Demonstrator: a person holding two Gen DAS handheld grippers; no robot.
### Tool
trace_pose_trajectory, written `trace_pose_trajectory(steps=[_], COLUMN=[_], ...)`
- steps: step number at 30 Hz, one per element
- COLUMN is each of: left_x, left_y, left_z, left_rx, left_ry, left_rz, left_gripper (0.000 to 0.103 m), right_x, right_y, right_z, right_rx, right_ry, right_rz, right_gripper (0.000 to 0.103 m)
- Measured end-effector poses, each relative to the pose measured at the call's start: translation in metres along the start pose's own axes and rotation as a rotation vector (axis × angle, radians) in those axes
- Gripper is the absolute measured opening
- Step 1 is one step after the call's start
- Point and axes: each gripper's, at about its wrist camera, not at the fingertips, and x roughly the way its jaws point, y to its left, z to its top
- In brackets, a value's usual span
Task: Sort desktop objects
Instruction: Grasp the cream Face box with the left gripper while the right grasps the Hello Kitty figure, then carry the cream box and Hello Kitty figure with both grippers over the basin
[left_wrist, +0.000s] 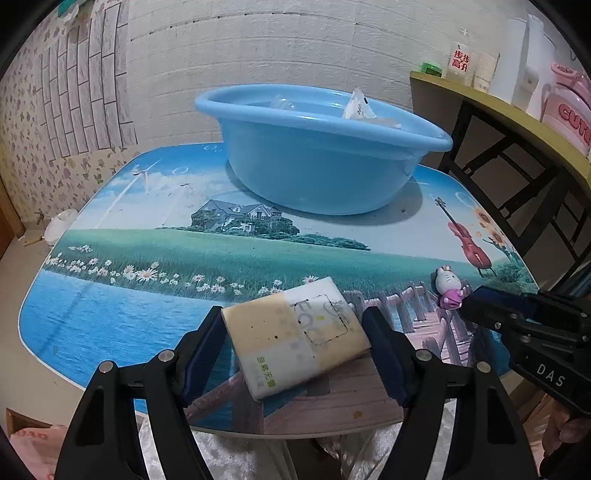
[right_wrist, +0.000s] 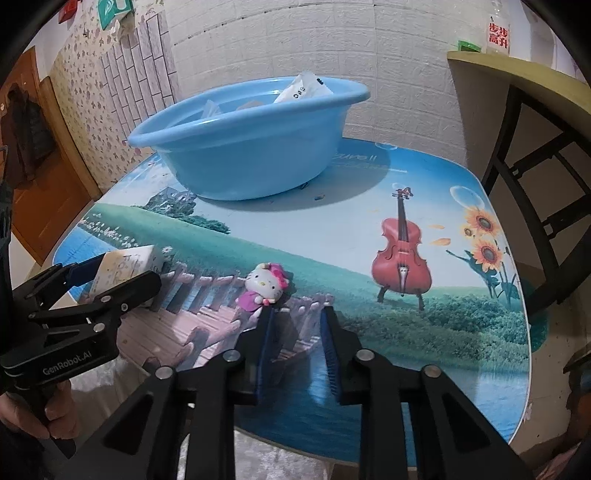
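Note:
A cream and white tissue pack lies on the picture-printed table between the open fingers of my left gripper; the left pad looks close to its edge. The pack also shows in the right wrist view. A small white cat figurine in a pink dress lies on the table just ahead and left of my right gripper, which is open and empty. The figurine also shows in the left wrist view. A blue basin at the table's far side holds white packets.
A yellow-green shelf at the right carries cups, a bottle and pink items, on a black frame. The white brick wall stands behind the basin. The table's near edge is just below the grippers.

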Motion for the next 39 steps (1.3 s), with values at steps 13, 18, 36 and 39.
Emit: trace_pose_trajectory(steps=[13,18,36,39], left_x=[-0.013,-0.013,-0.003,-0.001], left_y=[0.010,0.018,0.026,0.027], left_z=[0.006,0.006,0.003,0.002], left_rx=[0.022,0.009,-0.002,-0.003], left_ry=[-0.042,-0.039,-0.010,-0.005], left_rz=[0.014,0.017,0.007,0.006], left_gripper=[0.073,0.073,0.073,0.073], right_x=[0.000,-0.003,-0.004,-0.003], right_y=[0.006,0.006,0.024,0.025], right_z=[0.000,-0.002,0.003,0.007], right_rx=[0.033,0.040,0.007,0.016], right_ry=[0.004,-0.010,-0.020,-0.027], right_rz=[0.013,0.019,0.006,0.001], right_gripper=[0.004,0.004,0.040,0.040])
